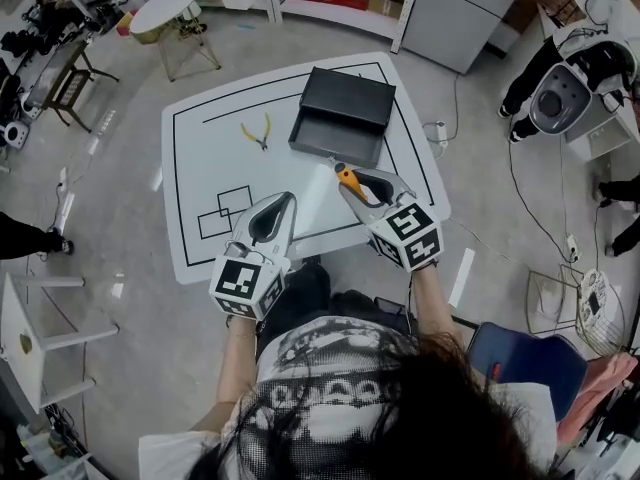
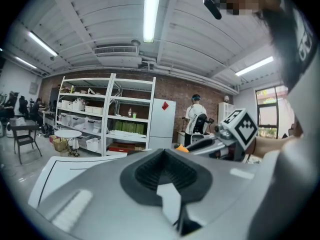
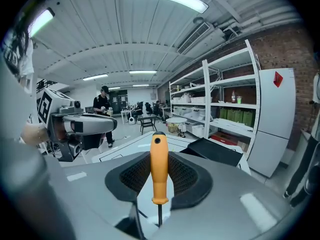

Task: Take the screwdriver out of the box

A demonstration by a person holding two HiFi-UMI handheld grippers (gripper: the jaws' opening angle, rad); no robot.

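Observation:
My right gripper (image 1: 345, 173) hangs above the white table (image 1: 200, 228), in front of the open black box (image 1: 340, 114). It is shut on the orange-handled screwdriver (image 1: 349, 180). In the right gripper view the handle (image 3: 159, 166) stands upright between the dark pads (image 3: 186, 176), shaft downward, and the box (image 3: 215, 151) lies ahead to the right. My left gripper (image 1: 288, 200) hovers beside it on the left over the table, jaws together with nothing in them. Its pads (image 2: 150, 174) meet at the tip in the left gripper view, where the right gripper (image 2: 200, 145) shows ahead to the right.
Yellow-handled pliers (image 1: 257, 131) lie on the table left of the box. Shelves (image 2: 105, 119) and a white cabinet (image 2: 161, 124) line the far wall, with a person (image 2: 194, 119) standing there. A small round table (image 1: 165, 8) and a blue chair (image 1: 520, 358) stand on the floor around.

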